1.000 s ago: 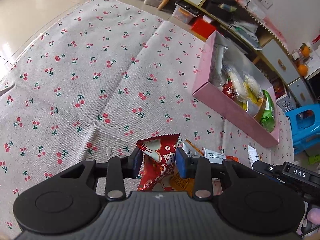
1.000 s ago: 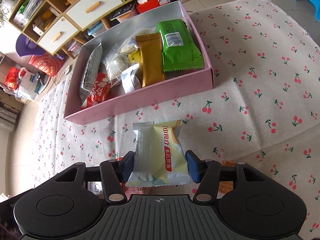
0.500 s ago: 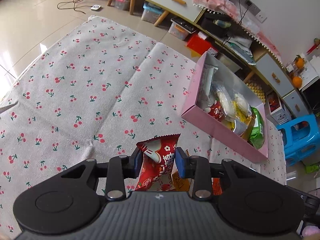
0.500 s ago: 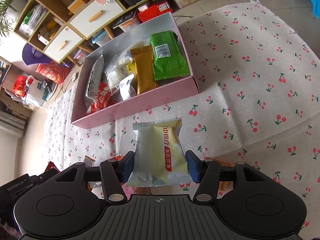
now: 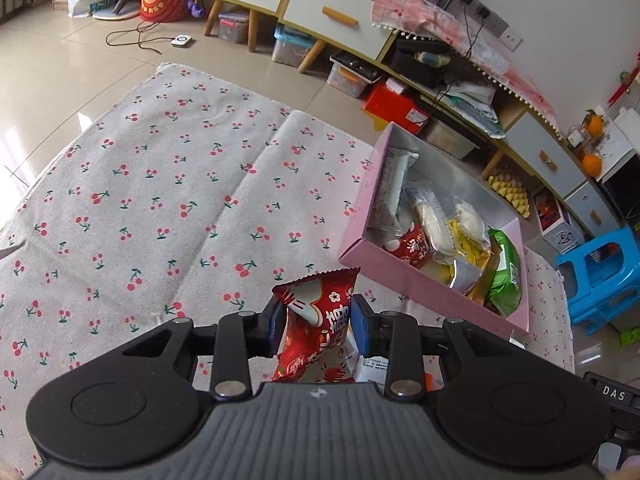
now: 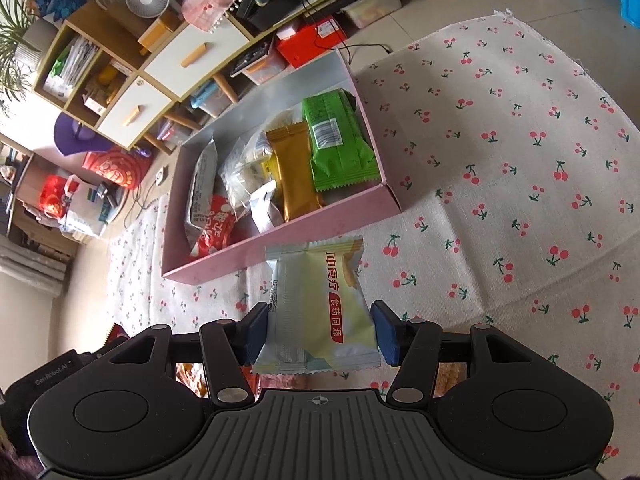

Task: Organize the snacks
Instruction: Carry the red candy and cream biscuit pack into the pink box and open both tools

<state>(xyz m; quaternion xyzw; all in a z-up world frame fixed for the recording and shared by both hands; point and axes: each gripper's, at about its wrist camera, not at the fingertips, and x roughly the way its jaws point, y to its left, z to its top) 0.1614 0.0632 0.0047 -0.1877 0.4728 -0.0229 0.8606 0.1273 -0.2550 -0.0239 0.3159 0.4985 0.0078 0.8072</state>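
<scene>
While a red snack packet [image 5: 316, 332] is pinched between the narrowly set blue pads of the left gripper [image 5: 316, 322], a pale yellow and silver snack packet [image 6: 318, 308] is clamped across its width by the right gripper [image 6: 318, 334], whose jaws are set wider. Each packet is held clear of the cherry-print cloth [image 5: 160, 200], its crimped top edge pointing away from the camera. White shapes and Chinese characters are printed on the red packet; a red label with white characters is carried on the pale one. One pink box [image 6: 280, 240] is seen on the cloth beyond both grippers, with silver inner walls. About seven packets are counted inside it: one green [image 6: 340, 144], one gold [image 6: 296, 172], one red [image 6: 214, 228], one long white [image 6: 202, 184], the others clear or silver. More packets are partly hidden beneath the grippers, so their number cannot be told.
</scene>
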